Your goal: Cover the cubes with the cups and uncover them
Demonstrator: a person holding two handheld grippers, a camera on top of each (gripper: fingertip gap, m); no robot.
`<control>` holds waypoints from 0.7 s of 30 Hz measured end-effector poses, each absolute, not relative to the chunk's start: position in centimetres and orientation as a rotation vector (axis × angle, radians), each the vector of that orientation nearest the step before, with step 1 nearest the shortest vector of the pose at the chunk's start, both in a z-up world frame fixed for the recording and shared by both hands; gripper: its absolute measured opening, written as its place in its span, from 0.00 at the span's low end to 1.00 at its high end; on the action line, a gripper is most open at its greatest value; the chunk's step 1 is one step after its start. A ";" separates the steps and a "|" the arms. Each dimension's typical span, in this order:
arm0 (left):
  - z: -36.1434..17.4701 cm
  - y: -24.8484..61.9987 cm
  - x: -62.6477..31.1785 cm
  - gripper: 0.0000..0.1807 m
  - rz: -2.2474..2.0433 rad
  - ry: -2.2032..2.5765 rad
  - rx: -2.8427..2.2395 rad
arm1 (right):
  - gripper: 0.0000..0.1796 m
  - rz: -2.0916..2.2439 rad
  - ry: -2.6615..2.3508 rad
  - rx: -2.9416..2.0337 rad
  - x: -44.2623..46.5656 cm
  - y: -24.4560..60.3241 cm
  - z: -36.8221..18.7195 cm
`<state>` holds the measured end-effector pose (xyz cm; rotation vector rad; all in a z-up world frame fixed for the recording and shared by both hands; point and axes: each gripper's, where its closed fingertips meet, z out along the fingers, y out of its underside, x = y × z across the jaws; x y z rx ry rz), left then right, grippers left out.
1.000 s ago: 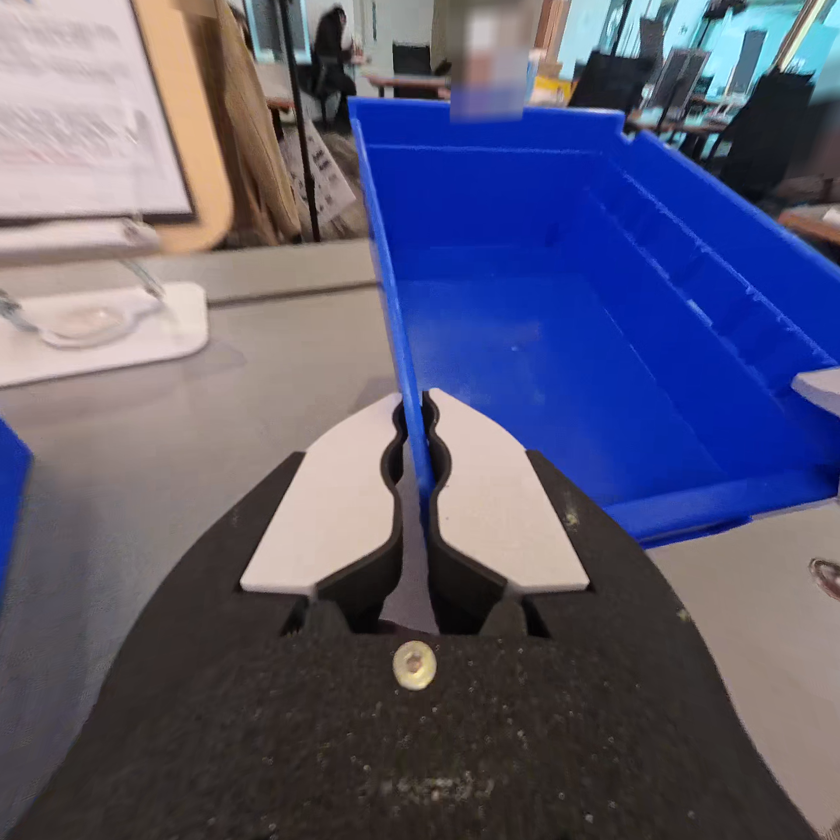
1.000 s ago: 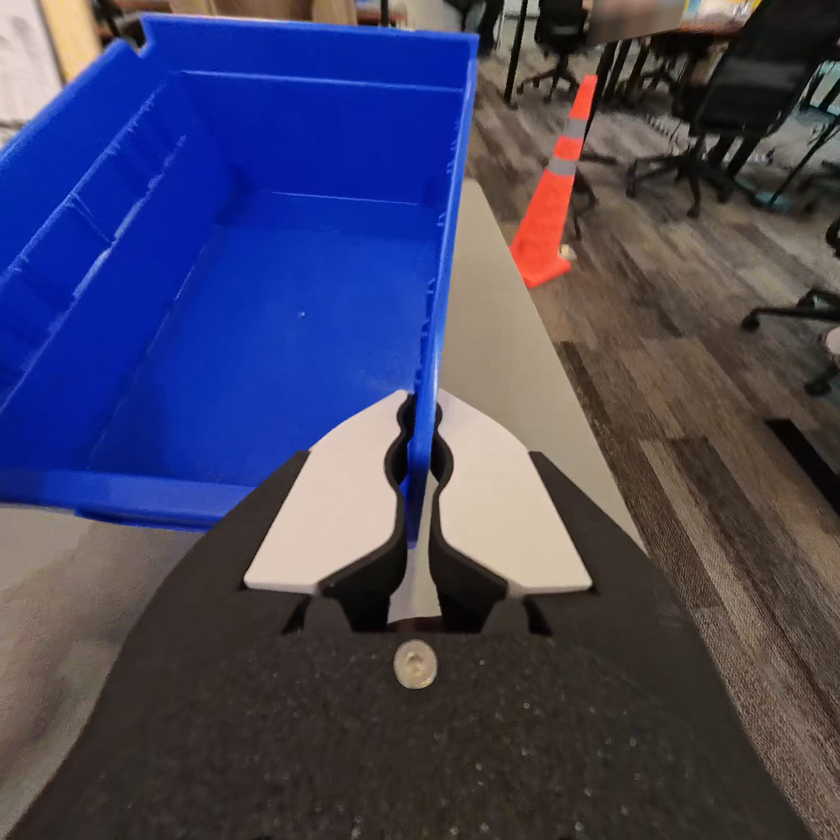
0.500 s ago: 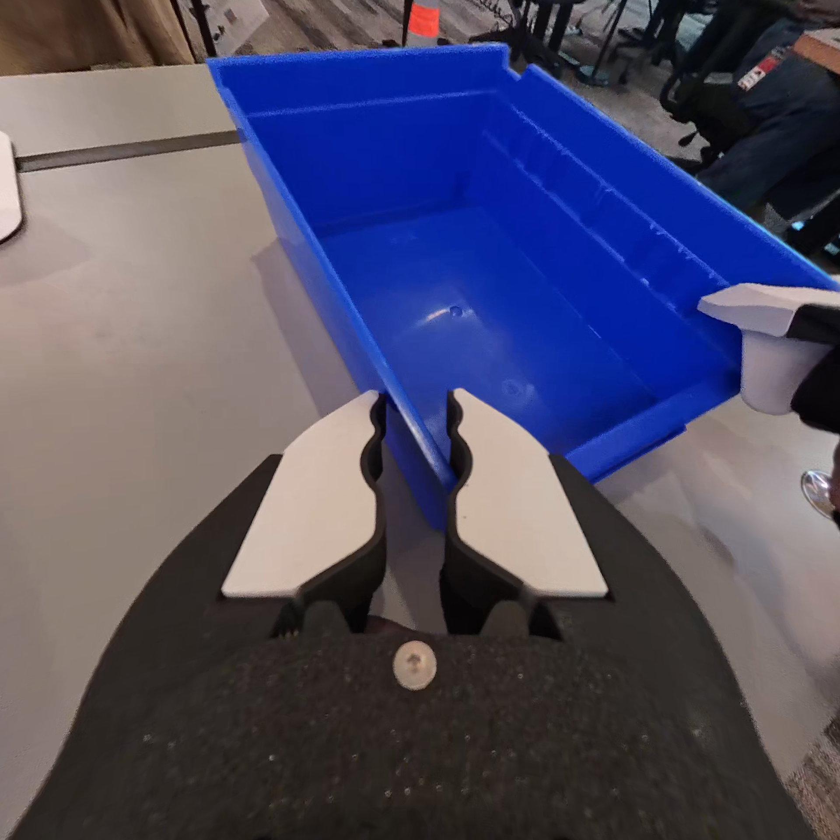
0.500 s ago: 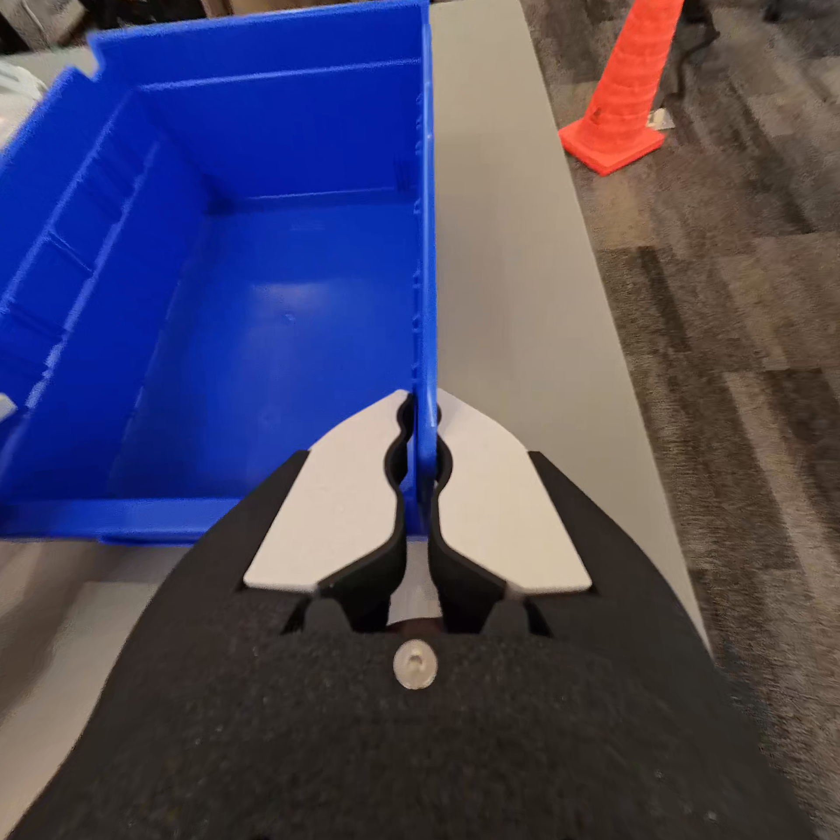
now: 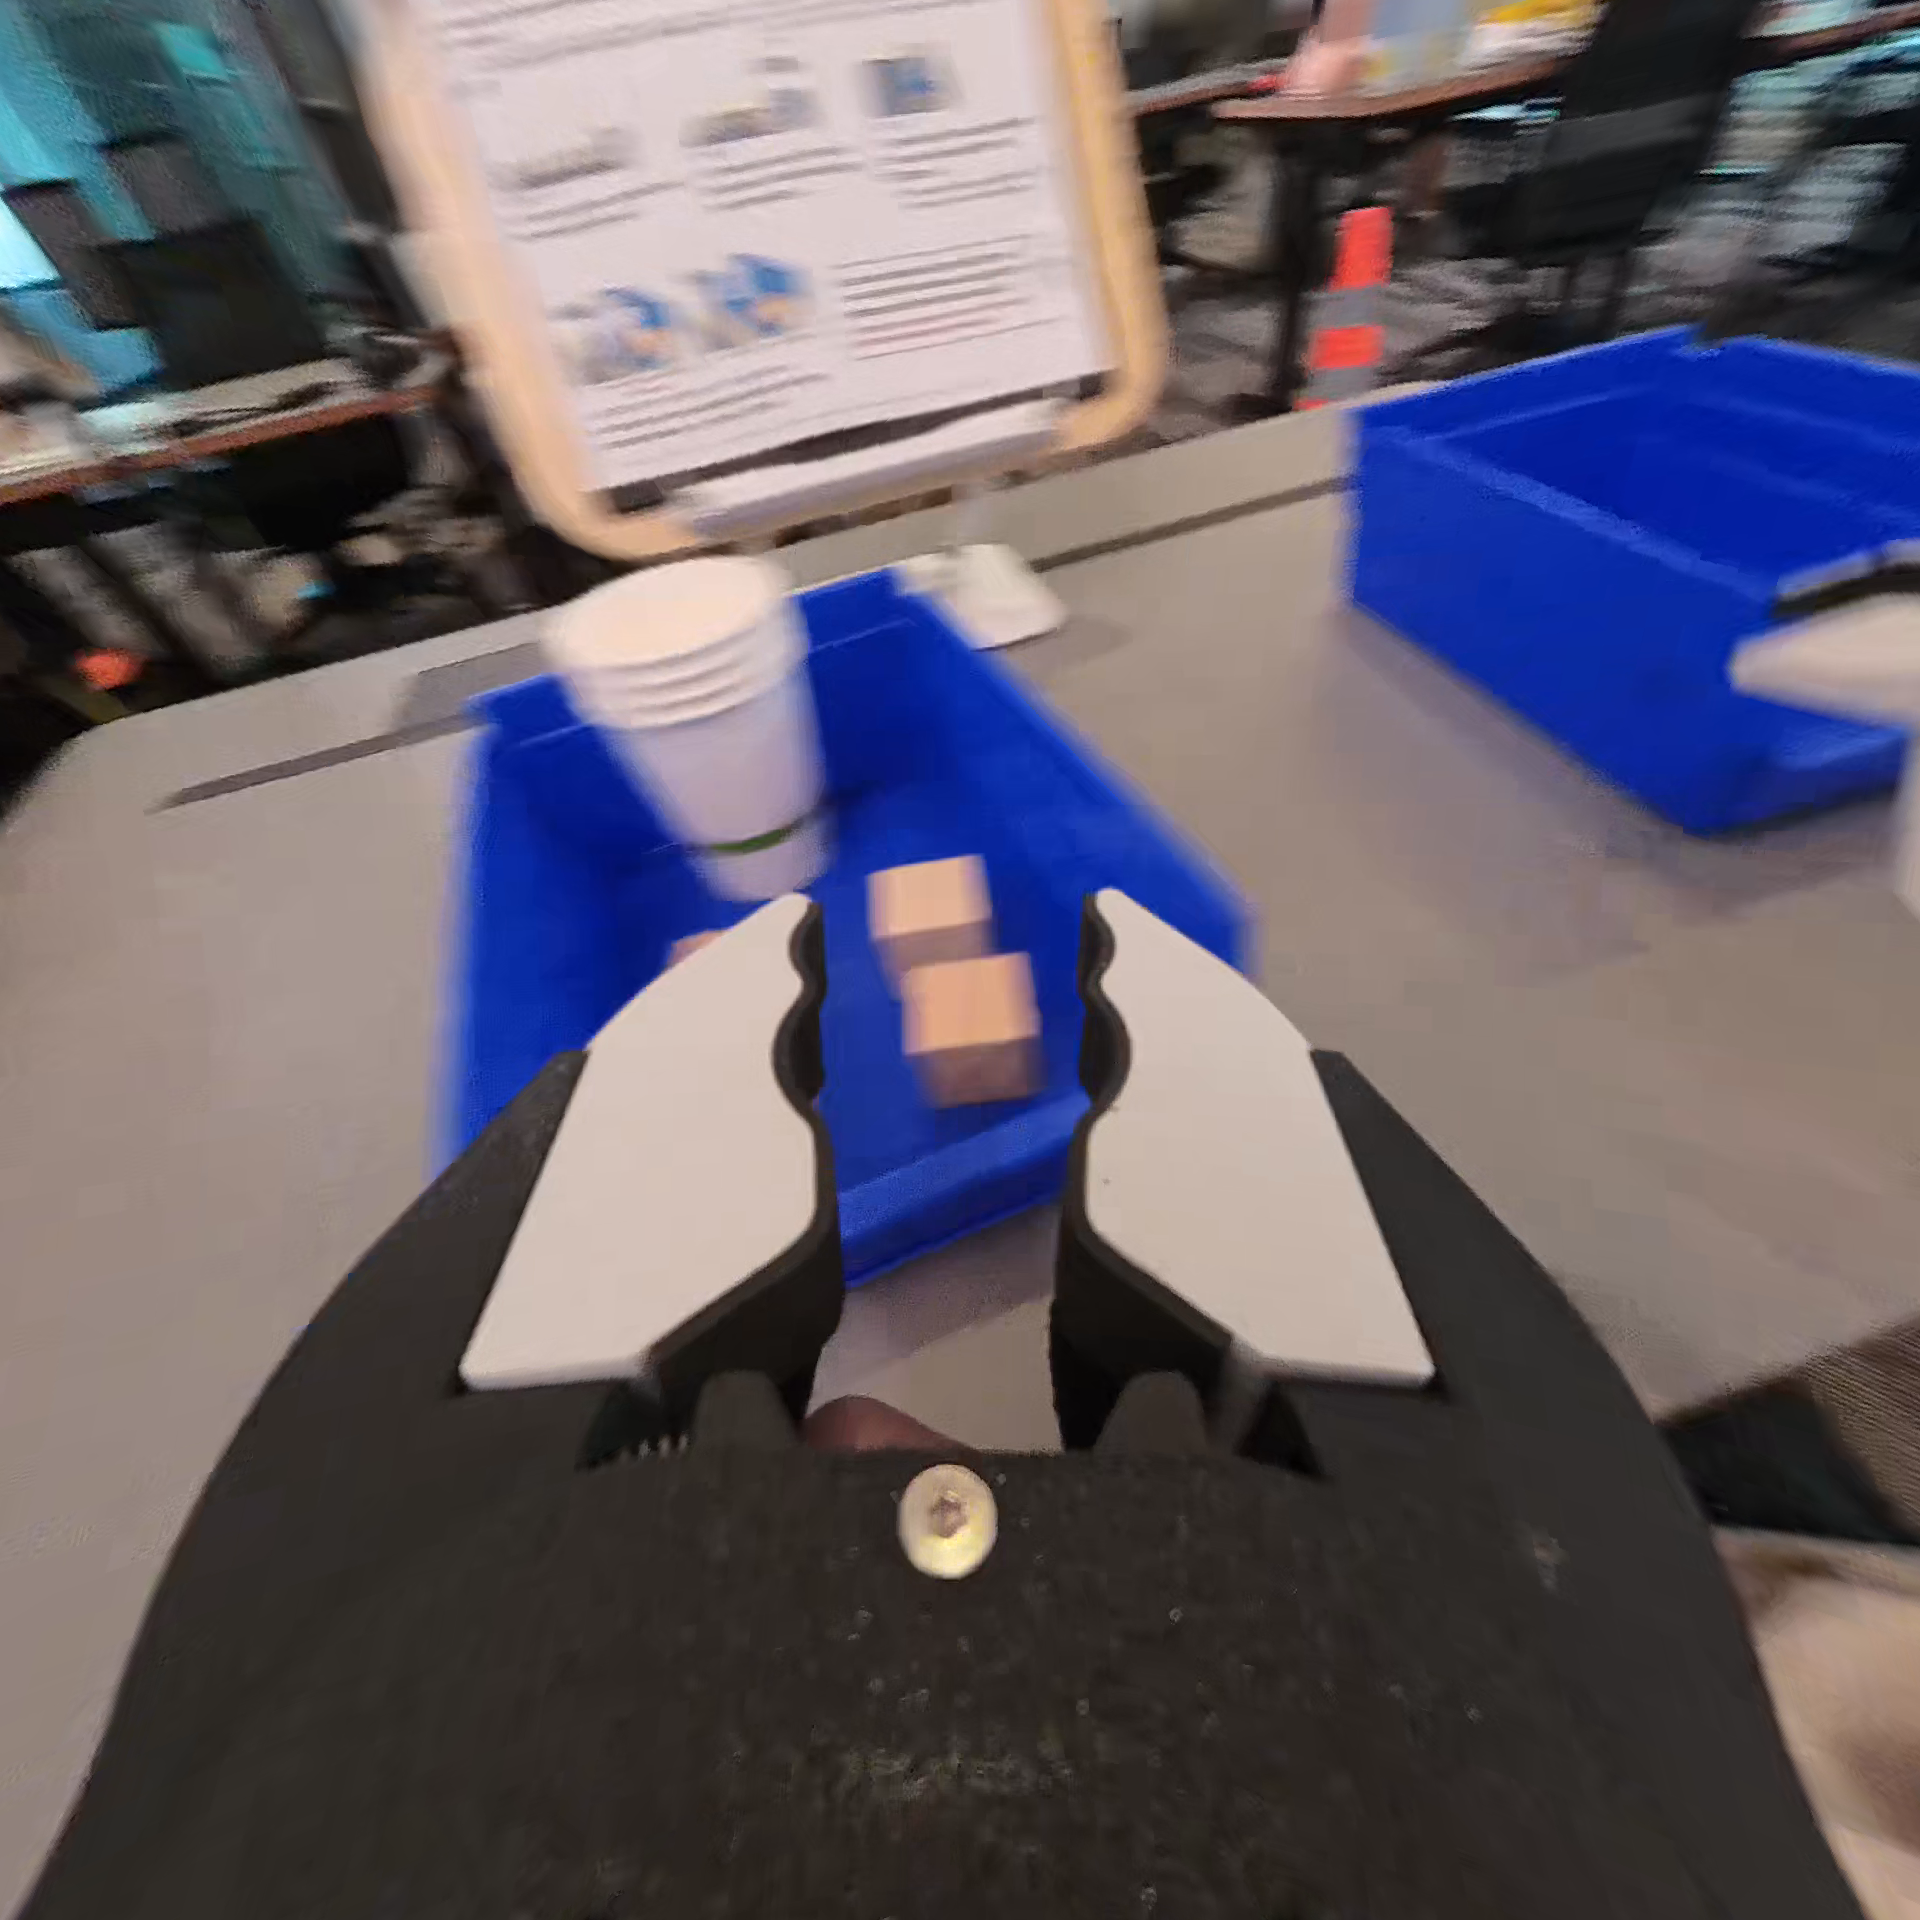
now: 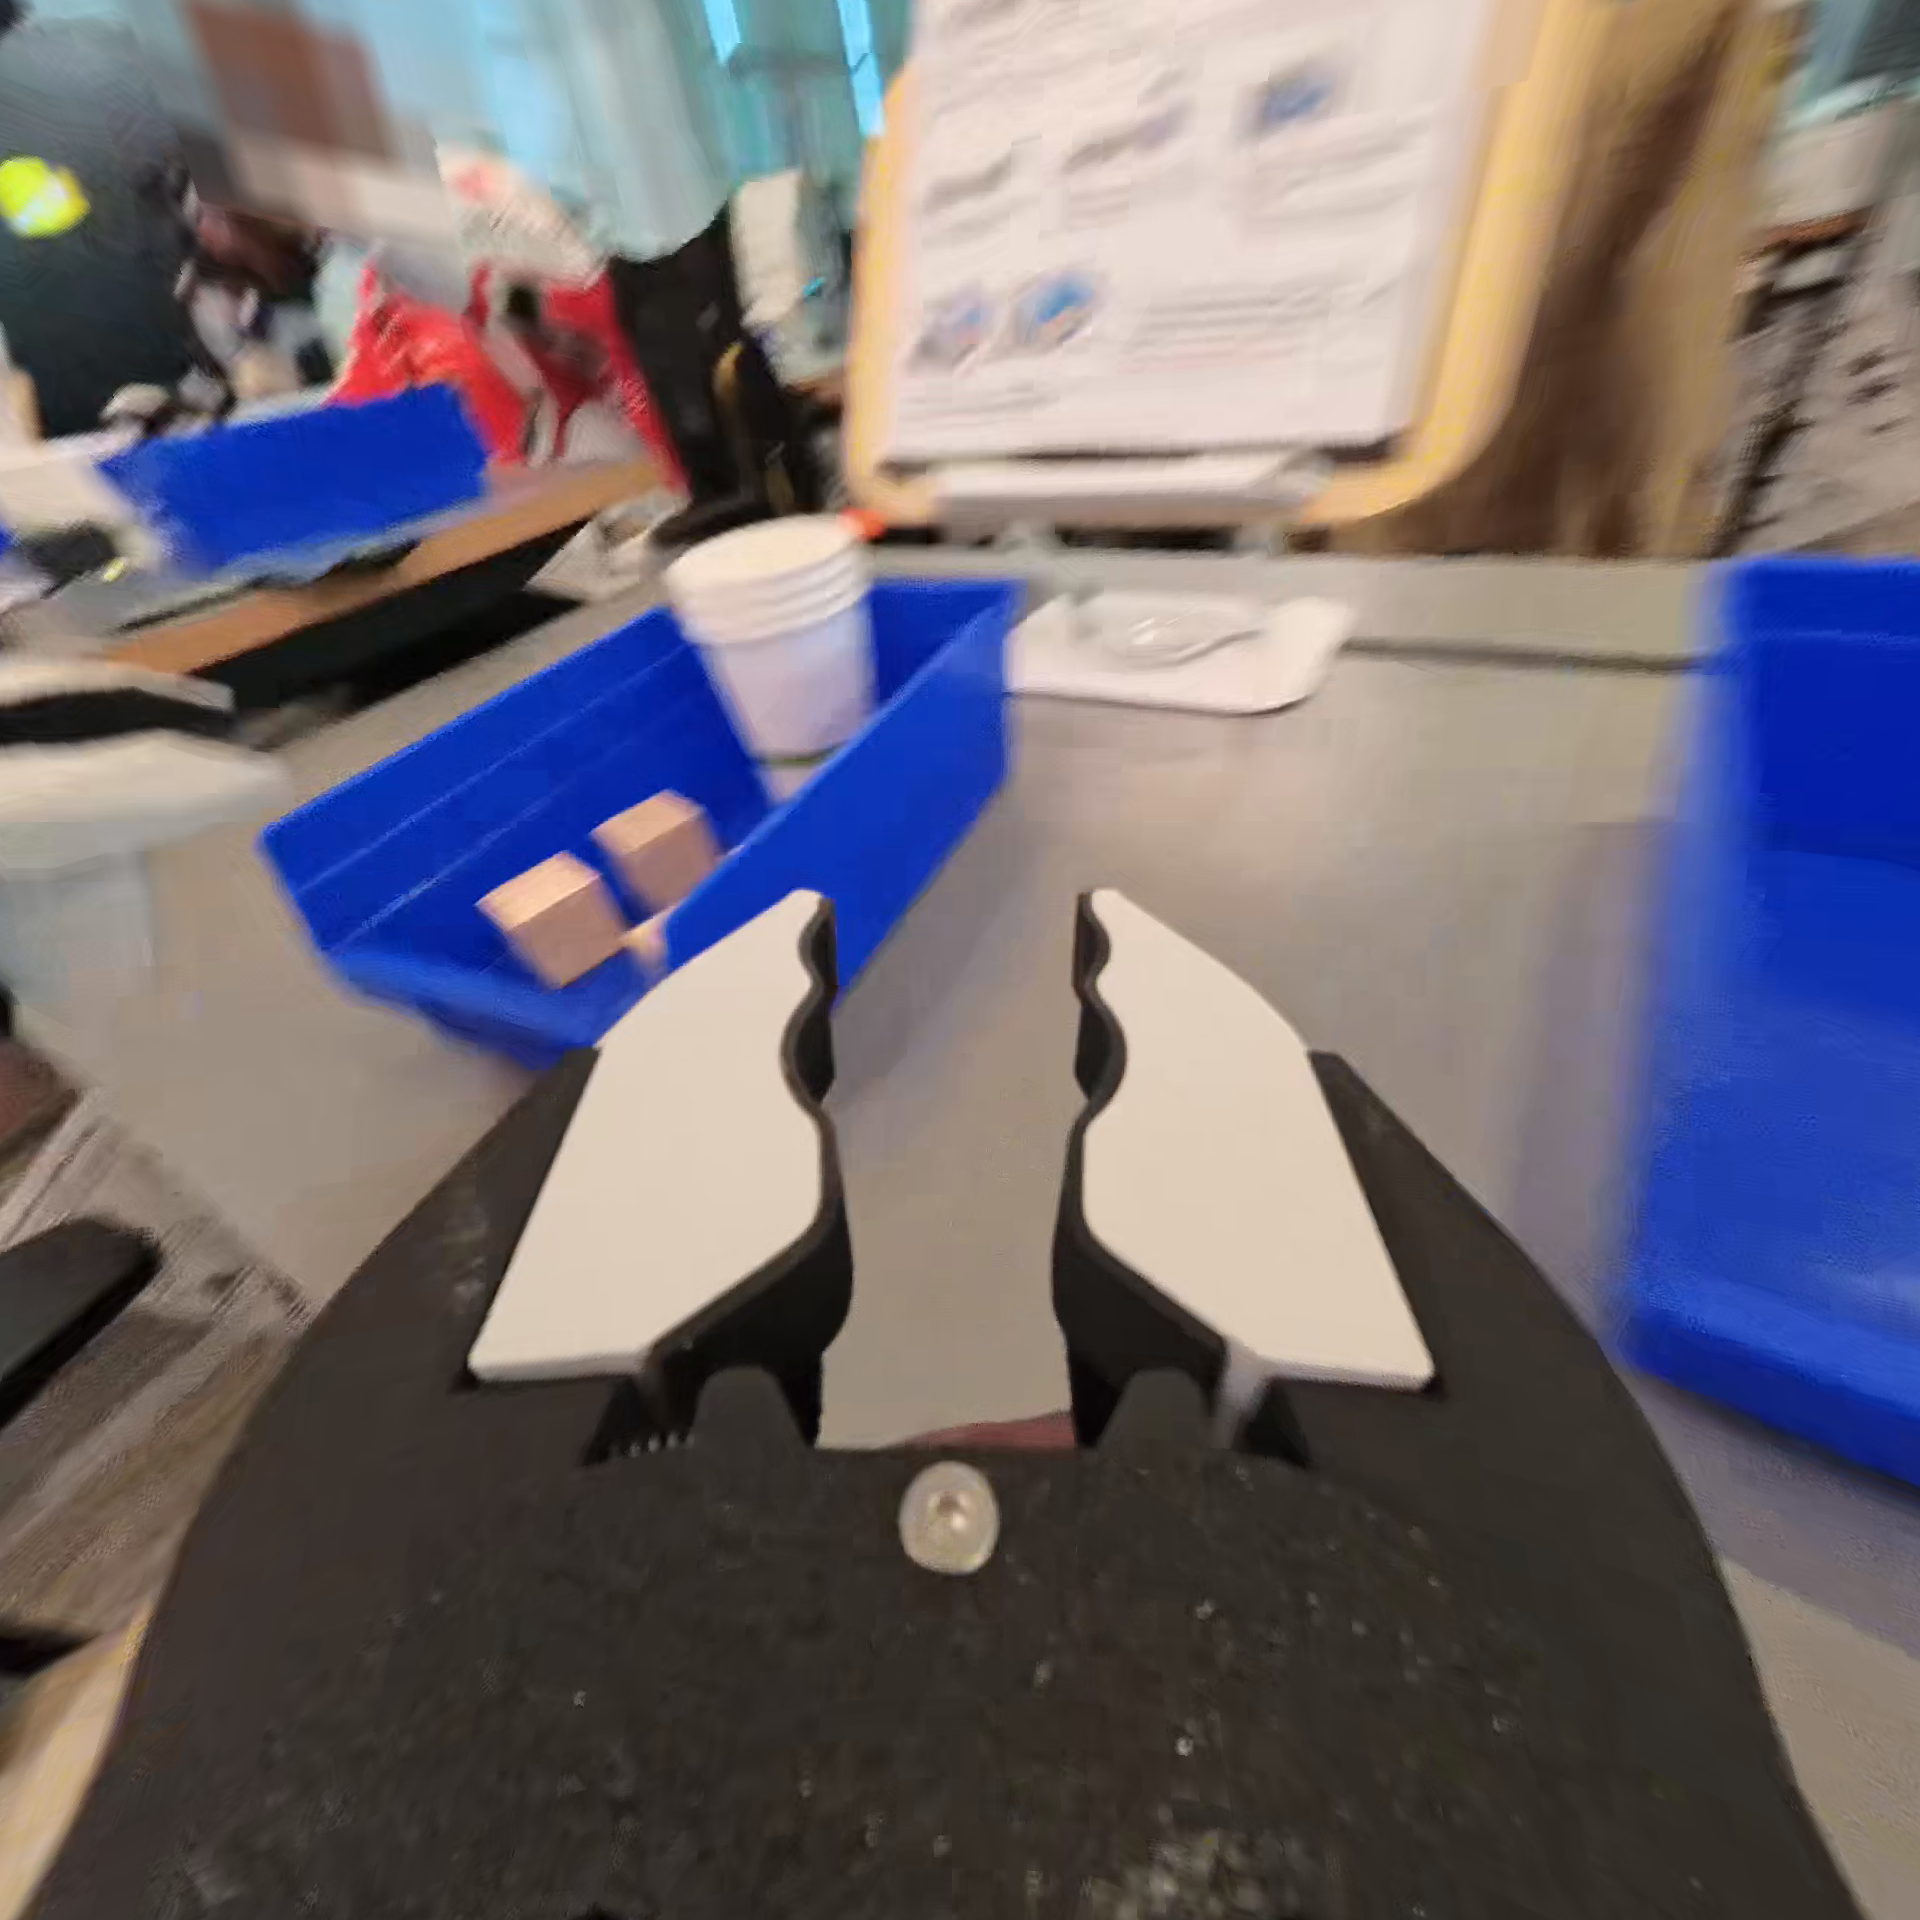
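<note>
A small blue bin on the grey table holds a stack of white paper cups and wooden cubes. In the left wrist view my left gripper is open and empty, above the bin's near end, with the cubes seen beyond the gap. In the right wrist view the same bin, cups and cubes lie to the left of my right gripper, which is open and empty over bare table. Both views are motion-blurred.
A large empty blue bin stands at the right, also showing in the right wrist view. A clipboard stand with a printed sheet on a white base stands behind the small bin. Chairs and an orange cone are beyond the table.
Both grippers let go of the large bin's walls, opened, and swung left toward the small bin with cups and cubes. The large bin now rests at the right.
</note>
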<state>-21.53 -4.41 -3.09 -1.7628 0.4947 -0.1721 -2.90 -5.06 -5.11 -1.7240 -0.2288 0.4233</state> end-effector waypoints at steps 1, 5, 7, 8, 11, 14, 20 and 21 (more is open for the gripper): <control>-3.4 -3.8 -25.0 0.28 -0.103 0.441 -1.766 | 0.27 0.444 -0.272 -1.755 -6.3 -4.5 -6.5; -7.9 -1.0 -32.6 0.35 -0.012 0.302 -1.915 | 0.33 0.533 -0.239 -1.818 -13.9 -2.2 -9.9; -9.3 0.4 -33.1 0.34 -0.078 0.266 -1.932 | 0.34 0.434 -0.202 -1.824 -14.2 -0.5 -10.4; -10.1 1.2 -33.3 0.34 -0.076 0.262 -1.953 | 0.33 0.398 -0.216 -1.828 -14.6 0.2 -10.6; -11.8 3.0 -33.2 0.29 -0.050 0.290 -2.006 | 0.27 0.348 -0.291 -1.909 -16.0 1.8 -12.1; -12.3 3.7 -33.2 0.03 -0.099 0.222 -2.050 | 0.16 0.291 -0.253 -1.947 -15.3 2.8 -12.3; -11.5 3.8 -35.8 0.03 -0.023 0.228 -2.030 | 0.04 0.256 -0.203 -1.953 -17.3 4.1 -11.6; -11.0 4.0 -36.9 0.03 -0.023 0.213 -2.022 | 0.04 0.265 -0.214 -1.940 -18.4 4.3 -11.1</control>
